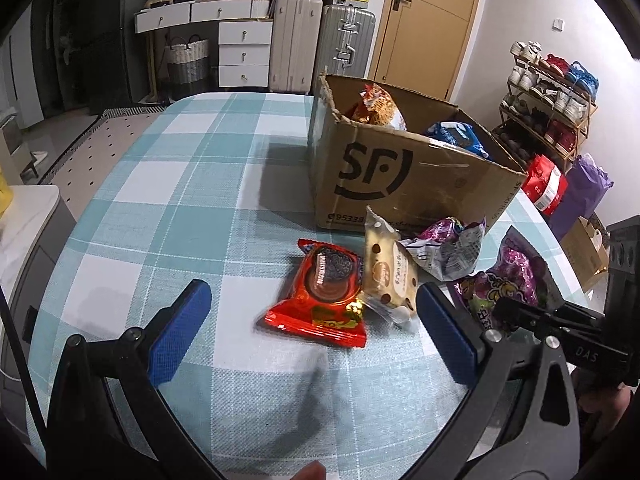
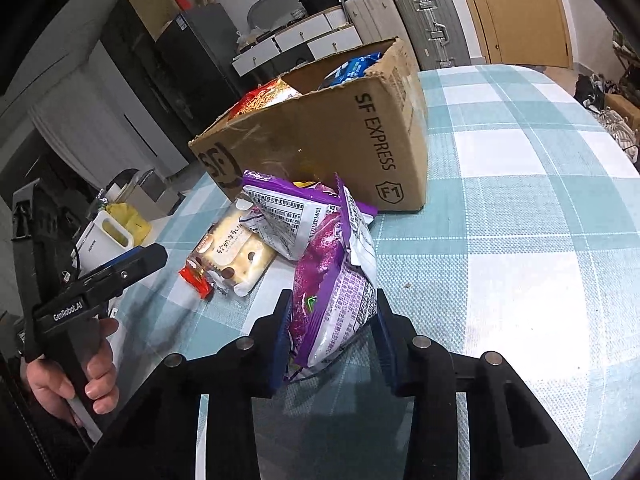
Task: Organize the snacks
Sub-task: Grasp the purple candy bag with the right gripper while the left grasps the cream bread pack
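My left gripper (image 1: 312,296) hangs open just above the table, its blue pads either side of a red cookie packet (image 1: 324,292) without touching it. A cream cracker packet (image 1: 390,276) lies against that packet's right side. Behind them lies a purple-and-white packet (image 1: 452,248). My right gripper (image 2: 332,308) is shut on a purple snack packet (image 2: 336,280), its pads pressing both sides. The cardboard box (image 2: 320,140) stands open behind the snacks. It holds an orange noodle bag (image 1: 378,106) and a blue packet (image 1: 456,136).
A teal checked cloth (image 1: 180,208) covers the table, bare to the left of the box. A shoe rack (image 1: 548,112), a red bag (image 1: 546,186) and a purple bag (image 1: 588,188) stand on the floor right of the table. Suitcases (image 1: 320,48) and white drawers (image 1: 244,48) line the far wall.
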`<state>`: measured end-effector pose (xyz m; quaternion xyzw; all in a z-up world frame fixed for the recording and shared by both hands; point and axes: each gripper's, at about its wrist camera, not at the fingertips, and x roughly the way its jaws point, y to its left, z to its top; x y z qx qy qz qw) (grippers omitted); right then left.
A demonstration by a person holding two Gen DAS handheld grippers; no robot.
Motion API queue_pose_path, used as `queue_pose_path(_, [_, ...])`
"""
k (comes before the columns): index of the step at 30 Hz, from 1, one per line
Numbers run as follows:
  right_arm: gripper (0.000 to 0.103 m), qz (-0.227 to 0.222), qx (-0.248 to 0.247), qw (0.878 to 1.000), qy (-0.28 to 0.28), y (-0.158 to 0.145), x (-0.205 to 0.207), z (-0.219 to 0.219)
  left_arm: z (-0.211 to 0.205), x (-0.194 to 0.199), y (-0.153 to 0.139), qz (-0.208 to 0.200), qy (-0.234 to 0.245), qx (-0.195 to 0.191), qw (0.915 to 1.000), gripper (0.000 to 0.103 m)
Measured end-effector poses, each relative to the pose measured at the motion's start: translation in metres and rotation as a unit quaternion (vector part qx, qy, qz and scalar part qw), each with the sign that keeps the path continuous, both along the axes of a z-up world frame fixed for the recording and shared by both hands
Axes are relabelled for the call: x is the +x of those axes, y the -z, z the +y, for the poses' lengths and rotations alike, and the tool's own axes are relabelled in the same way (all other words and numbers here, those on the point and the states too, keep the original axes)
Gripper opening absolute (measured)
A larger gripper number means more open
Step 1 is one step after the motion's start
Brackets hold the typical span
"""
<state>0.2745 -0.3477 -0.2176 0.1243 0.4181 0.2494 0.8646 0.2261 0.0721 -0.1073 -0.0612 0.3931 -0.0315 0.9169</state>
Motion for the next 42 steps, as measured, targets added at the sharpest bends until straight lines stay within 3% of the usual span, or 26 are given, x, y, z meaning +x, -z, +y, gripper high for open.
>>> queue_pose_path(23, [0.037,-0.013,0.021,1.0,0.019,-0.003,-0.024,-0.026,-0.058,0.05,0.022,0.024,0.043,0.06,0.997,0.102])
queue_pose_path(36, [0.037,-0.015,0.031,0.999,0.028,-0.003,-0.028,-0.038,-0.097,0.072,0.053,0.023,0.069,0.199,0.9773,0.102])
queue_pose_path(38, [0.037,-0.017,0.032,0.999,0.029,-0.004,-0.029,-0.039,-0.1,0.076,0.054,0.024,0.076,0.204,0.9758,0.098])
queue_pose_path(42, [0.037,-0.016,0.035,0.999,0.032,-0.004,-0.031,-0.041,-0.106,0.078,0.054,0.022,0.101,0.193,0.9757,0.068])
